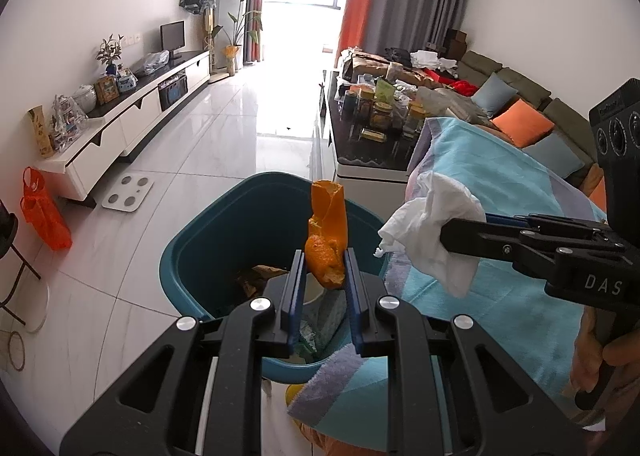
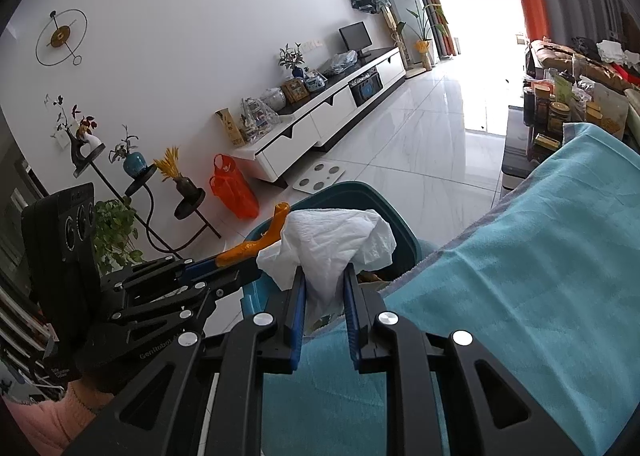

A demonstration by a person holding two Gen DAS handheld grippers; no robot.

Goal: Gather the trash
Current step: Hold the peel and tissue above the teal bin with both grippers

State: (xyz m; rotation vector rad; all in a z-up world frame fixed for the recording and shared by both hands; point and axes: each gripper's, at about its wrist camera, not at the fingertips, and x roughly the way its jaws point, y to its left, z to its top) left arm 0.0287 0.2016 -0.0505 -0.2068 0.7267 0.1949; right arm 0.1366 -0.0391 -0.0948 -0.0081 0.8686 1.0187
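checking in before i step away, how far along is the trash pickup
Partly done: the teal bin already holds scraps and wrappers at the bottom. In hand: the left gripper is shut on an orange peel right above the bin, and the right gripper is shut on a crumpled white tissue near the bin's rim. Left: release both into the bin. No other loose trash shows on the blue towel.

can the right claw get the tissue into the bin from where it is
Probably yes. The right claw grips the tissue beside the open bin; only the left claw with the peel hangs over it.
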